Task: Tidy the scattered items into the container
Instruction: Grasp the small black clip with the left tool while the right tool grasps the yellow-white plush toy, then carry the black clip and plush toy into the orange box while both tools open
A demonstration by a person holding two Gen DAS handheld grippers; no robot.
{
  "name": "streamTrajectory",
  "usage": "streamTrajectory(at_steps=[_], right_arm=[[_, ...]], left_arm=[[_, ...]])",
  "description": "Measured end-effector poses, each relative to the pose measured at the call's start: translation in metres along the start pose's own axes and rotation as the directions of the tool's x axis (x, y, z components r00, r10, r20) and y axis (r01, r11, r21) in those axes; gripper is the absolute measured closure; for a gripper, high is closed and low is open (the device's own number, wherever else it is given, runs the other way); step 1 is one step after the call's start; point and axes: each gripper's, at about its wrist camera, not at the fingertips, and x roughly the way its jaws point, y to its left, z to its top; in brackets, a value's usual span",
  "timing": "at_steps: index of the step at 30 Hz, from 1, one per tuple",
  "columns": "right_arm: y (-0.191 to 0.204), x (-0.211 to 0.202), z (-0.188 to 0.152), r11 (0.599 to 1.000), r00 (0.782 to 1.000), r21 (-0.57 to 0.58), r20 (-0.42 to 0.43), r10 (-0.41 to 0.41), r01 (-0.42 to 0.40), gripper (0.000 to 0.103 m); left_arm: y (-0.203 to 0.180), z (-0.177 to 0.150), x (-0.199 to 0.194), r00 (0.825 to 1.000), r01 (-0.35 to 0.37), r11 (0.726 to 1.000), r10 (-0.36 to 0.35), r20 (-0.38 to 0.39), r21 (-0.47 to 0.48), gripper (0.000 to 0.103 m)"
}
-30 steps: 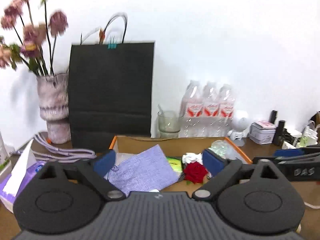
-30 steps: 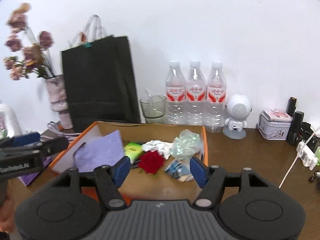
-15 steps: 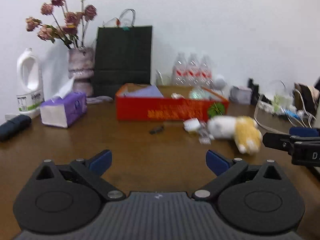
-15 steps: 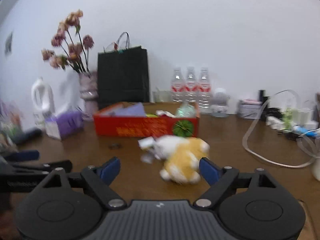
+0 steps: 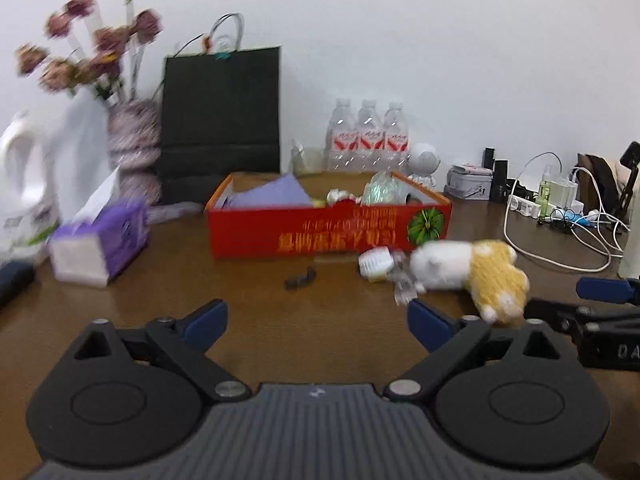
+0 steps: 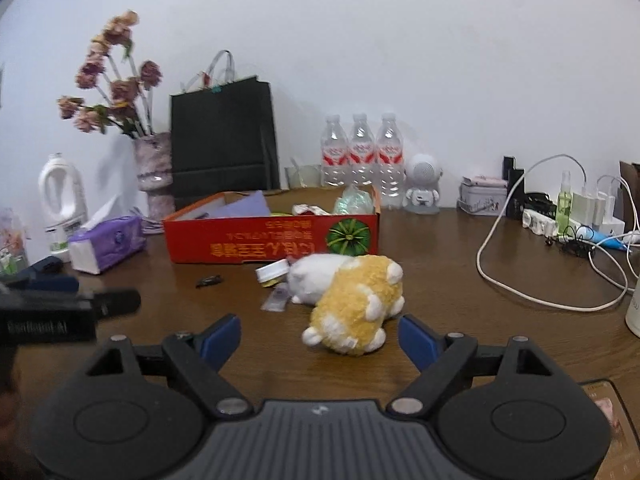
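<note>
So both grippers are low over the brown wooden table (image 6: 460,264) and neither has anything in it. The left gripper (image 5: 318,320) has its blue pads spread wide with only bare tabletop between them, though the jaws are closing in a bit right now. The right gripper (image 6: 320,338) sits wide apart too, and the yellow-and-white plush toy (image 6: 352,300) lies on its side just ahead of the gap, not touched by either pad. The red cardboard box (image 6: 272,240) sits further back, already holding a purple cloth (image 6: 248,204), a crumpled clear wrapper (image 6: 354,202) and a few small bits I can't make out. Still out on the table, just in front of the box: the plush, a small white-lidded jar (image 6: 273,271) touching its head end, a clear packet (image 6: 277,299) beside that, and a little dark clip (image 6: 209,280) off to the left. Behind the box there's a black paper bag (image 6: 224,136) and three water bottles (image 6: 362,156), plus a purple tissue pack (image 6: 106,242) to the left.
</note>
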Motion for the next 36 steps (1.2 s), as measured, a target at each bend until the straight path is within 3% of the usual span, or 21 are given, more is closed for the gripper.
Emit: streamTrajectory(at_steps=[4,6,9,11,12,13,14,15,16,21,25,28,31,36], right_arm=[[-0.005,0.035,0.007,1.000,0.997,0.001,-0.076,-0.007,0.007,0.019],[-0.007,0.048,0.009,1.000,0.994,0.007,-0.112,-0.007,0.008,0.020],[-0.009,0.063,0.010,1.000,0.990,0.019,-0.140,-0.004,0.007,0.024],[-0.012,0.070,0.010,0.999,0.987,0.032,-0.159,0.003,0.002,0.033],[-0.013,0.074,0.010,0.999,0.986,0.035,-0.167,0.002,0.004,0.035],[-0.013,0.077,0.010,0.999,0.984,0.033,-0.176,-0.007,0.013,0.039],[-0.013,0.080,0.010,0.999,0.982,0.031,-0.187,-0.020,0.026,0.044],[-0.014,0.083,0.010,0.999,0.981,0.030,-0.193,-0.025,0.032,0.045],[-0.014,0.085,0.010,0.999,0.980,0.032,-0.195,-0.027,0.034,0.047],[-0.013,0.061,0.022,0.999,0.993,0.039,-0.114,-0.028,0.032,0.058],[-0.009,0.014,0.043,0.997,0.995,0.020,-0.061,0.074,-0.073,0.058],[-0.008,-0.018,0.054,0.986,0.981,0.026,-0.105,0.165,-0.163,0.058],[-0.005,-0.030,0.054,0.979,0.968,0.040,-0.151,0.202,-0.198,0.059],[0.013,-0.009,0.055,0.987,0.972,0.029,-0.171,0.159,-0.156,0.059]], left_arm=[[0.016,0.020,0.069,0.992,0.048,0.996,-0.040,-0.118,0.071,0.044],[0.027,0.024,0.103,0.982,0.081,0.995,-0.071,-0.178,0.055,0.046],[0.033,0.023,0.139,0.971,0.099,0.993,-0.081,-0.224,0.067,0.040],[0.034,0.020,0.154,0.961,0.128,0.989,-0.104,-0.257,0.077,0.044],[0.036,0.019,0.157,0.959,0.140,0.988,-0.119,-0.259,0.064,0.054],[0.038,0.018,0.157,0.957,0.150,0.988,-0.134,-0.256,0.042,0.072],[0.040,0.018,0.157,0.957,0.152,0.988,-0.139,-0.253,0.034,0.078],[0.040,0.018,0.156,0.958,0.147,0.989,-0.134,-0.254,0.033,0.080],[0.040,0.017,0.154,0.960,0.137,0.990,-0.124,-0.252,0.033,0.091],[0.040,0.012,0.119,0.973,0.051,0.998,-0.059,-0.224,-0.039,0.093],[0.042,0.003,0.064,0.986,0.014,0.992,-0.034,-0.163,-0.122,0.094],[0.040,-0.008,0.020,0.992,-0.002,0.985,-0.020,-0.127,-0.172,0.094],[0.024,-0.021,-0.012,0.993,-0.014,0.993,0.000,-0.120,-0.116,0.093],[0.003,-0.038,-0.030,0.990,0.035,0.997,-0.043,-0.136,-0.062,0.093]])
